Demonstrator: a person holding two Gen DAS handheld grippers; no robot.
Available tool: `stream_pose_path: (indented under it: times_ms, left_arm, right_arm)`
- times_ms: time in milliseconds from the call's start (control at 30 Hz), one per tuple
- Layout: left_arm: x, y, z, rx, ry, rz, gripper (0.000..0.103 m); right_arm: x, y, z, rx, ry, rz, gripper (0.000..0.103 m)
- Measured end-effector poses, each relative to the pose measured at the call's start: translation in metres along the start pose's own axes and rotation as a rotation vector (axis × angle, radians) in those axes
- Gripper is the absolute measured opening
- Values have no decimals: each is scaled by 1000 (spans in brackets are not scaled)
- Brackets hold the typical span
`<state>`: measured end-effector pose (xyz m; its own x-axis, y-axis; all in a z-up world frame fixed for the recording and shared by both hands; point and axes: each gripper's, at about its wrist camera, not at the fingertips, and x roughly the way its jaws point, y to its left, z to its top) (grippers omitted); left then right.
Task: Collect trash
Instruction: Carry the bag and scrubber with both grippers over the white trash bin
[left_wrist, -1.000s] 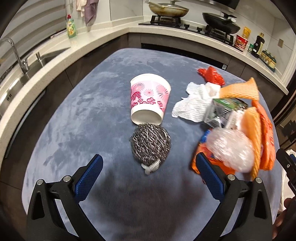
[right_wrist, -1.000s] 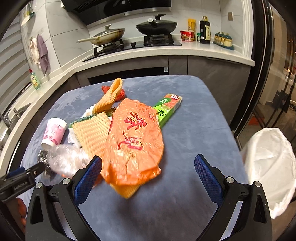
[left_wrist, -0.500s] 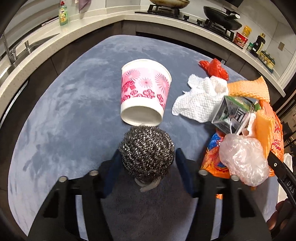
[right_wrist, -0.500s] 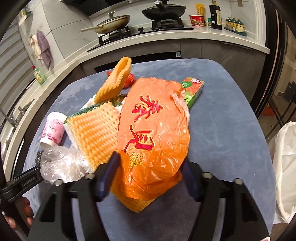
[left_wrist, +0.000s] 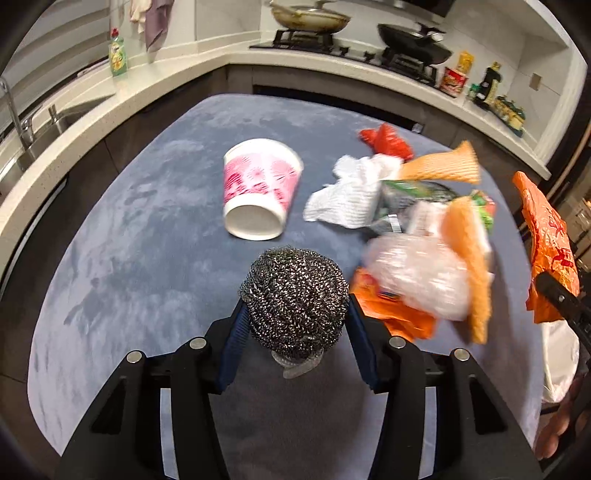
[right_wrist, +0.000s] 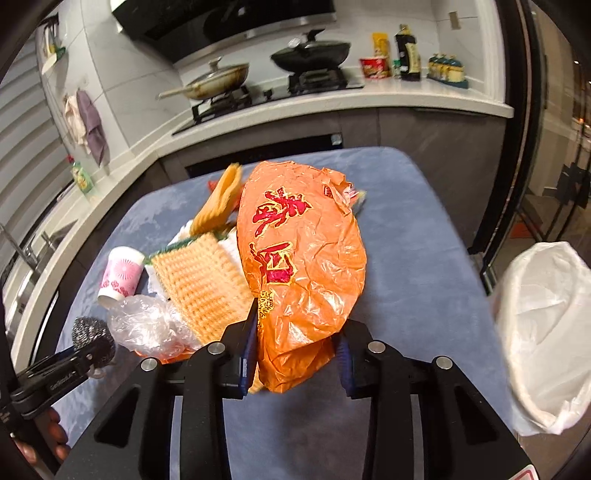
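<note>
Left wrist view: the left gripper (left_wrist: 295, 328) squeezes a steel wool scrubber (left_wrist: 294, 301) between its blue fingers (left_wrist: 232, 345), over the blue table (left_wrist: 129, 258). Just ahead lies a pink paper cup (left_wrist: 258, 188) on its side. To the right sits a messy pile: a white paper towel (left_wrist: 351, 195), a clear plastic bag (left_wrist: 421, 275), an orange sponge cloth (left_wrist: 467, 258) and a red wrapper (left_wrist: 386, 138).

Right wrist view: the right gripper (right_wrist: 295, 354) pinches an orange plastic bag (right_wrist: 301, 266), which hides part of the pile behind it. A waffle-like orange cloth (right_wrist: 201, 282) lies touching the bag's left side. A white trash bag (right_wrist: 546, 328) stands open beside the table, well apart to the right.
</note>
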<state>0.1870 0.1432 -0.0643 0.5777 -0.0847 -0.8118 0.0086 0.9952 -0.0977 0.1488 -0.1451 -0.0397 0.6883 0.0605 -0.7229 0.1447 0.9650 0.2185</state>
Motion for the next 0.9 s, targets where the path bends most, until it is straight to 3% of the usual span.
stream_pose_path:
  times_ms: [400,900]
  left_arm:
    - [-53,-89,-20,164,-56,-147,49]
    - [-76,-215,-58,386,-52,-288,49]
  right_arm:
    - [-63,-80,-12,126,-78,-110,33]
    - [-116,-193,-52,313,-118,-254,33]
